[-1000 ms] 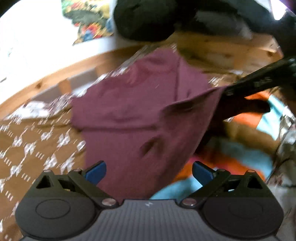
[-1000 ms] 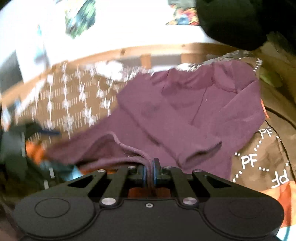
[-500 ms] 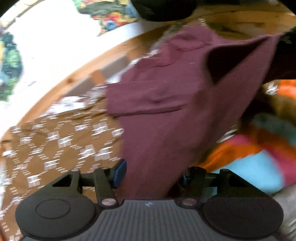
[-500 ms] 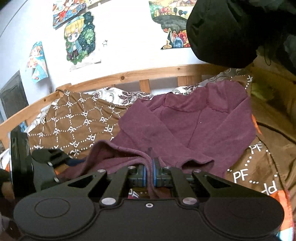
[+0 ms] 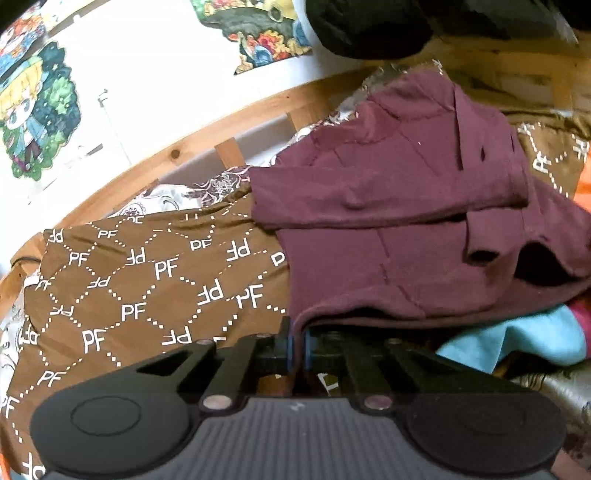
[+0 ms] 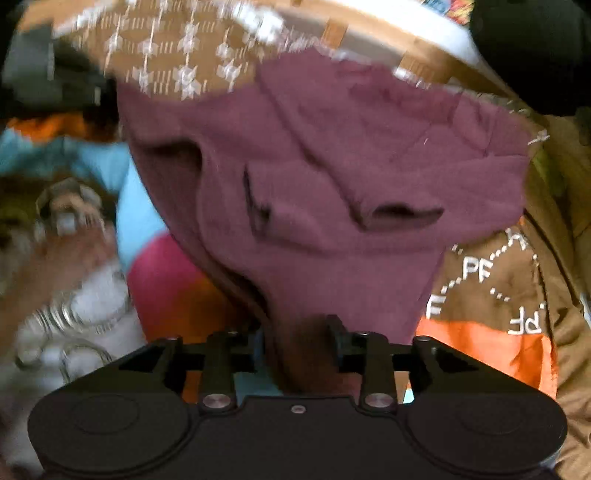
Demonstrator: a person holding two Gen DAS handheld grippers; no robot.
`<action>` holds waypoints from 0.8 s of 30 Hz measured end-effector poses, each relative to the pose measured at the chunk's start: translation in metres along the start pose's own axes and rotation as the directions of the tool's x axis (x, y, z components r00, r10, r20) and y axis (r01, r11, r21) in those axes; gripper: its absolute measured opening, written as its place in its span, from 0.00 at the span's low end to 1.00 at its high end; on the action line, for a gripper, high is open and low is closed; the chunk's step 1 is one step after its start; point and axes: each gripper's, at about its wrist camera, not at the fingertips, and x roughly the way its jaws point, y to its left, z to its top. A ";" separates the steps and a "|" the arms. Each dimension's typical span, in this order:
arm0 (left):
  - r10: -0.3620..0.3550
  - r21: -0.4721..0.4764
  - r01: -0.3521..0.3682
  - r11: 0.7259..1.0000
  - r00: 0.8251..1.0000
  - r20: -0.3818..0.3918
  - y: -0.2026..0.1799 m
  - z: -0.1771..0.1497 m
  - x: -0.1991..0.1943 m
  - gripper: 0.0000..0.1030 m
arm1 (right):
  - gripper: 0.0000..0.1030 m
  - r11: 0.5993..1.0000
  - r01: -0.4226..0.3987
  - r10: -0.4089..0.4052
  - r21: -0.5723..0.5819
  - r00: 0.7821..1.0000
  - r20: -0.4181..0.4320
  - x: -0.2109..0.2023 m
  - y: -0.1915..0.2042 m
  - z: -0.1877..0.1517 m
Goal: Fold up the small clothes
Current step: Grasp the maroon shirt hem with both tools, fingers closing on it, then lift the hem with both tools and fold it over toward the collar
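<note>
A maroon long-sleeved top [image 5: 388, 206] lies on a brown "PF" patterned blanket [image 5: 147, 288], sleeves folded across its body. My left gripper [image 5: 297, 345] is shut on the top's near left hem corner. In the blurred right wrist view the top [image 6: 332, 166] fills the middle. My right gripper [image 6: 299, 339] has its jaws apart, with the top's lower hem lying loosely between the fingers.
A wooden bed rail [image 5: 207, 129] and a white wall with posters [image 5: 37, 110] stand behind. Black clothing [image 5: 369, 26] hangs at top right. Teal, pink and orange fabric [image 5: 524, 336] lies at the near right of the top. White patterned bedding [image 6: 66, 314] lies at the left.
My left gripper has closed onto the hem corner. My right gripper, shut on the hem before, has opened and swung, and the cloth has dropped flatter on the blanket.
</note>
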 end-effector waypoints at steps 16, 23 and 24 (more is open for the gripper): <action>-0.168 -0.004 0.169 0.986 0.981 0.093 0.009 0.002 -0.107 0.04 | 0.04 0.987 0.154 -0.157 0.034 0.978 0.134 -0.088 -0.005 -0.013; -0.286 -0.014 0.289 0.957 0.952 0.106 0.027 0.001 -0.163 0.04 | 0.04 0.990 0.130 -0.137 0.049 0.974 0.183 -0.165 0.002 -0.034; -0.292 -0.014 0.295 0.955 0.950 0.108 0.031 0.003 -0.168 0.04 | 0.04 0.993 0.112 -0.119 0.046 0.976 0.184 -0.174 0.004 -0.037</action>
